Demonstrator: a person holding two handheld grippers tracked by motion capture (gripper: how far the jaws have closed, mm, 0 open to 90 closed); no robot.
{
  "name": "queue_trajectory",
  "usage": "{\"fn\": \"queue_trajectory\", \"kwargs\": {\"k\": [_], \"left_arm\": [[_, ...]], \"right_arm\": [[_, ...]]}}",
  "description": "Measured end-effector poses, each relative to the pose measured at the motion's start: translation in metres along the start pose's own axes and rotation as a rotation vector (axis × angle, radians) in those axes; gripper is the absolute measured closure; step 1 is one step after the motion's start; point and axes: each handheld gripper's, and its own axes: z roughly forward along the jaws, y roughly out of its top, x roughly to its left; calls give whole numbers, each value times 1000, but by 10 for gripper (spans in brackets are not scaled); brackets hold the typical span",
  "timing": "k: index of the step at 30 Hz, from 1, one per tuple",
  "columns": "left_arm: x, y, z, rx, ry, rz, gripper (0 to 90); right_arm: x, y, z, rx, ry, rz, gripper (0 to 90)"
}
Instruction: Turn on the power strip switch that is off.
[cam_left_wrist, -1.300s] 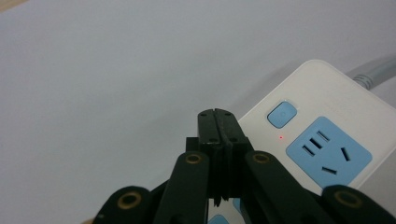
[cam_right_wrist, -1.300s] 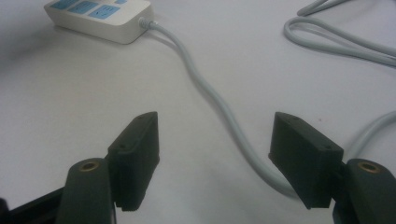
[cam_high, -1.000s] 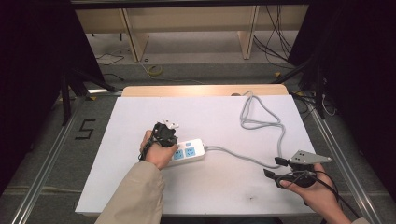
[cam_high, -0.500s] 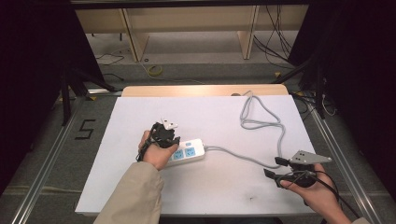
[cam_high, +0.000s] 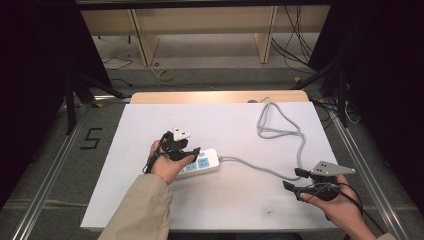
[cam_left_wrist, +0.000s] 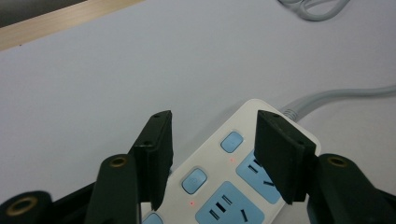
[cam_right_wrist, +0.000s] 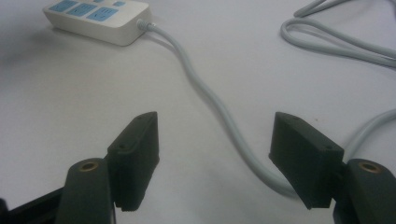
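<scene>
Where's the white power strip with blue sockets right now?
In the high view the white power strip with blue sockets lies on the white table left of centre, under the open left gripper, its grey cable running right.

One power strip (cam_high: 202, 162) lies on the desk (cam_high: 235, 125), with one grey cord (cam_high: 280, 131). Two grippers are held: left (cam_high: 181, 146), right (cam_high: 295, 179).

power strip (cam_high: 202, 162): white, blue sockets and buttons, lying flat face up | place: left of centre in high view, on white table sheet | cable (cam_high: 280, 131): grey, runs right, loops at upper right
</scene>
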Motion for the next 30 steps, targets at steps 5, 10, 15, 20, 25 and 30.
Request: {"fn": "queue_trajectory", "kwargs": {"k": [5, 10, 15, 20, 25, 30], "left_arm": [[-2, -1, -5, 3, -5, 13, 390], [-4, -3, -9, 0, -19, 24, 329], [-3, -7, -13, -1, -17, 34, 293], [-1, -11, -16, 2, -13, 53, 279], [0, -14, -19, 8, -10, 60, 272], [-1, -17, -21, 6, -12, 71, 259]], "right_arm": [[0, 0, 0, -1, 0, 0, 332], [0, 0, 0, 1, 1, -1, 330], [0, 0, 1, 0, -1, 1, 330], [0, 0, 1, 1, 1, -1, 330], [0, 0, 1, 2, 0, -1, 330], [0, 0, 1, 2, 0, -1, 329]]}}
